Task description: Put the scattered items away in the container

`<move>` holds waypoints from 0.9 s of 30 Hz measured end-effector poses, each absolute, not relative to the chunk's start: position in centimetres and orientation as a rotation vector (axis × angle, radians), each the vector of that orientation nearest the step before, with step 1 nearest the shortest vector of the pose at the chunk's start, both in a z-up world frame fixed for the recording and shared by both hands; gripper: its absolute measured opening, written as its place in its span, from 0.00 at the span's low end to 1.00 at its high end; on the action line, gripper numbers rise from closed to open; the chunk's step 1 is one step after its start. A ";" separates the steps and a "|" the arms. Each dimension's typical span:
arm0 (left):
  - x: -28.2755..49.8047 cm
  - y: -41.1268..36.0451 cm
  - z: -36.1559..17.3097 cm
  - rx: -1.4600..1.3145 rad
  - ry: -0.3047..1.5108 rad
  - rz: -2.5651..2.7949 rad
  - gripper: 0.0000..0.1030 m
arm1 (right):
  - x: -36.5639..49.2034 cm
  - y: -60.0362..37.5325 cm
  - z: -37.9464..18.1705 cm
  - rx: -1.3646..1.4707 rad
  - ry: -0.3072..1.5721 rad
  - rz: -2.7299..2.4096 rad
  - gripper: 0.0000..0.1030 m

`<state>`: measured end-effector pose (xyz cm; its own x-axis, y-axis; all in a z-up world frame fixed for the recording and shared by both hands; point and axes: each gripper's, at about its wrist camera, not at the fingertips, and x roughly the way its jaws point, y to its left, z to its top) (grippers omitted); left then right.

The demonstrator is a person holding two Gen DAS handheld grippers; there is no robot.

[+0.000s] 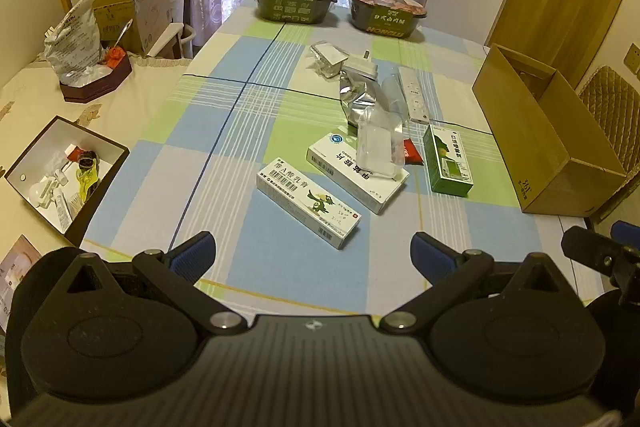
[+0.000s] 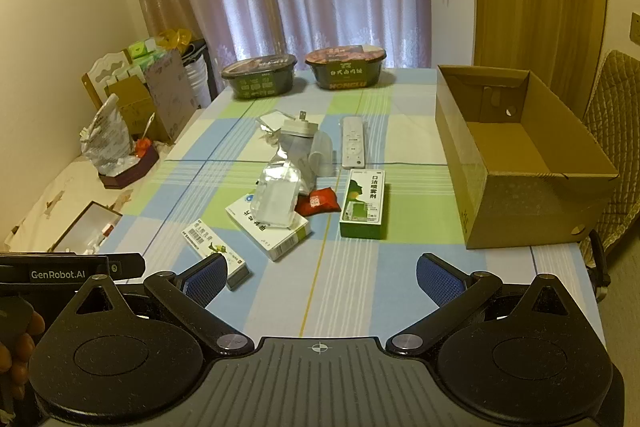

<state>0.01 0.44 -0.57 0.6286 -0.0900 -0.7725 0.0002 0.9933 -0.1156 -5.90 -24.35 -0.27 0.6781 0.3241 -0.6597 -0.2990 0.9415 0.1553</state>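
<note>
The checked-cloth surface (image 2: 400, 267) carries everything, and at its right edge stands the open cardboard box (image 2: 520, 163), which looks bare inside — so, judging by that, the tidying is at its very start with no item yet taken. The scattered things lie in a loose heap left of the box and apart from it: the white medicine box (image 2: 268, 227) with a clear plastic bag (image 2: 276, 199) resting on it, the green spray box (image 2: 363, 205) just beside, the ointment box (image 1: 308, 207) nearest the grippers, a white remote (image 2: 353, 143) farther back, and a small red sachet (image 2: 318, 203) between the boxes. Both the left gripper (image 1: 314, 255) and the right gripper (image 2: 320, 277) hang above the near edge with jaws spread wide, holding nothing. The next move likely calls for choosing one piece — the green spray box is closest to the container — then lowering the right jaws astride its narrow sides.
</note>
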 end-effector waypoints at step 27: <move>-0.3 0.4 -0.9 -0.117 0.898 -0.053 0.99 | -6.1 -24.1 -0.7 0.013 0.760 0.361 1.00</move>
